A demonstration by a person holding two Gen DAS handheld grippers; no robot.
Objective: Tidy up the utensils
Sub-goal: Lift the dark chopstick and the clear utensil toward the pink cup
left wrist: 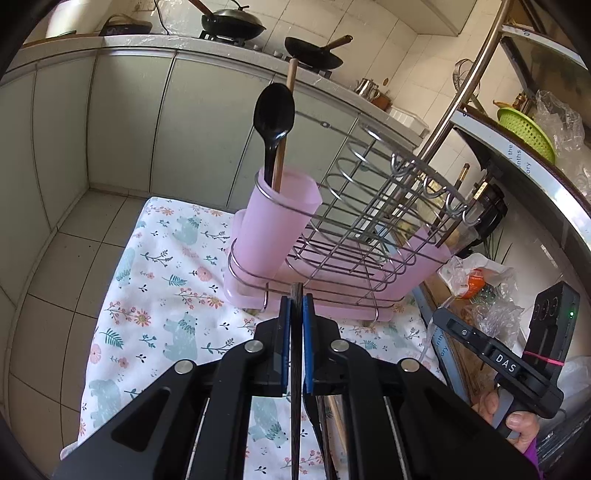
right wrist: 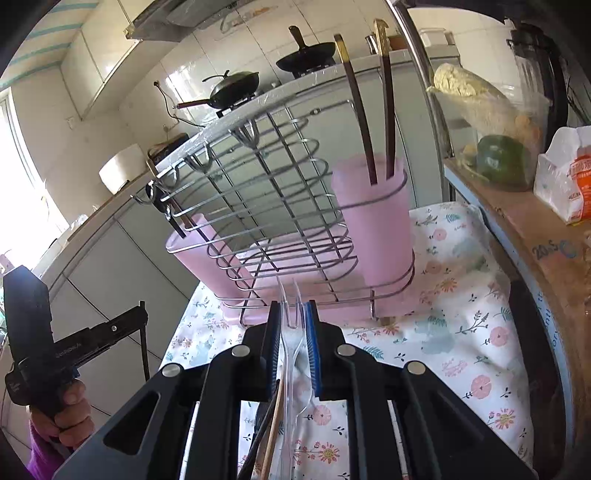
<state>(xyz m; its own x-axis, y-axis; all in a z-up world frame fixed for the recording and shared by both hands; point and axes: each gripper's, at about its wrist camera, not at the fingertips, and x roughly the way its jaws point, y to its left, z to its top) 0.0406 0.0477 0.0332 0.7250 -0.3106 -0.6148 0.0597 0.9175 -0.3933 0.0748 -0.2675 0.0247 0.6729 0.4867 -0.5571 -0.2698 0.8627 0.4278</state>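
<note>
A wire utensil rack (left wrist: 373,221) with pink cups stands on a floral cloth (left wrist: 155,295). Its near pink cup (left wrist: 275,221) holds a black spoon (left wrist: 274,114) and a wooden stick (left wrist: 288,110). My left gripper (left wrist: 296,306) is shut on a thin dark chopstick (left wrist: 296,369) that hangs down between the pads, just in front of the rack's base. In the right wrist view my right gripper (right wrist: 293,314) is shut on a clear plastic fork (right wrist: 293,332), tines toward the rack (right wrist: 273,206). The pink cup (right wrist: 373,229) there holds two dark chopsticks (right wrist: 364,118).
More utensils (right wrist: 269,435) lie on the cloth below the right gripper. A shelf edge with bagged food (right wrist: 495,122) and a carton (right wrist: 569,177) runs along the right. Kitchen cabinets (left wrist: 147,122) and pans (left wrist: 232,22) are behind; tiled floor (left wrist: 48,277) lies to the left.
</note>
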